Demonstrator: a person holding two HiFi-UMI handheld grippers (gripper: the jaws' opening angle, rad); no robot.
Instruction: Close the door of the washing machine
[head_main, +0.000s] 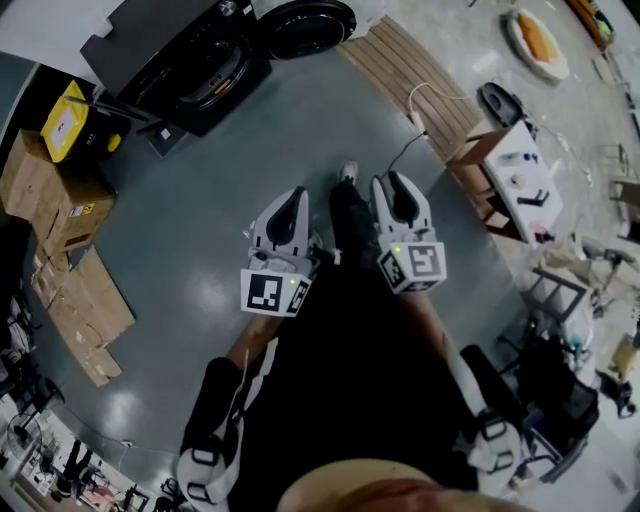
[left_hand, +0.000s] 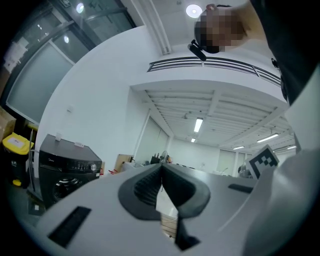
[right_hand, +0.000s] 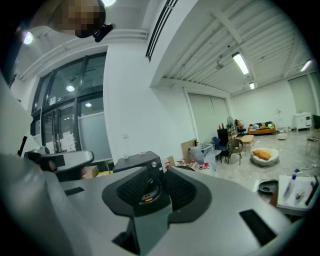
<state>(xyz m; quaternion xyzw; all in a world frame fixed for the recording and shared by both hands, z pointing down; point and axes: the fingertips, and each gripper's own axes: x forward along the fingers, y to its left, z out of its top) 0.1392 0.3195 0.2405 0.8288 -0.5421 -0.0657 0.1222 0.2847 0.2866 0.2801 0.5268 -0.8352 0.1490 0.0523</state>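
Person stands on grey floor (head_main: 200, 260), one tongs in each hand, held side by side at waist level and pointing toward the washer (head_main: 170, 50).

Left tongs (head_main: 297, 192): narrow, tips meeting, nothing between them. Its own view shows the pads (left_hand: 145, 187) touching at the front and only a slit lower down.

Right tongs (head_main: 392, 180): wide, clear gap between the pads (right_hand: 132, 190), nothing gripped. Part of the washer front shows through the gap.

Washer is black and sits on the floor by the wall, at the far left of the floor in the head view, well apart from both tongs. Its round door (head_main: 305, 25) is swung out to the washer's right, not closed. The left gripper view has the washer (left_hand: 67, 167) low at left. The right gripper view has it (right_hand: 132, 161) just above the tongs (right_hand: 161, 172).

Shoe (head_main: 347, 172) on the floor between the two tongs. Cardboard boxes (head_main: 50, 190) and a yellow can (head_main: 65, 120) along the floor's left edge, near the washer. Wooden slats (head_main: 410, 70) on the floor right of the door. Small white bench (head_main: 525, 180) at the floor's right edge.
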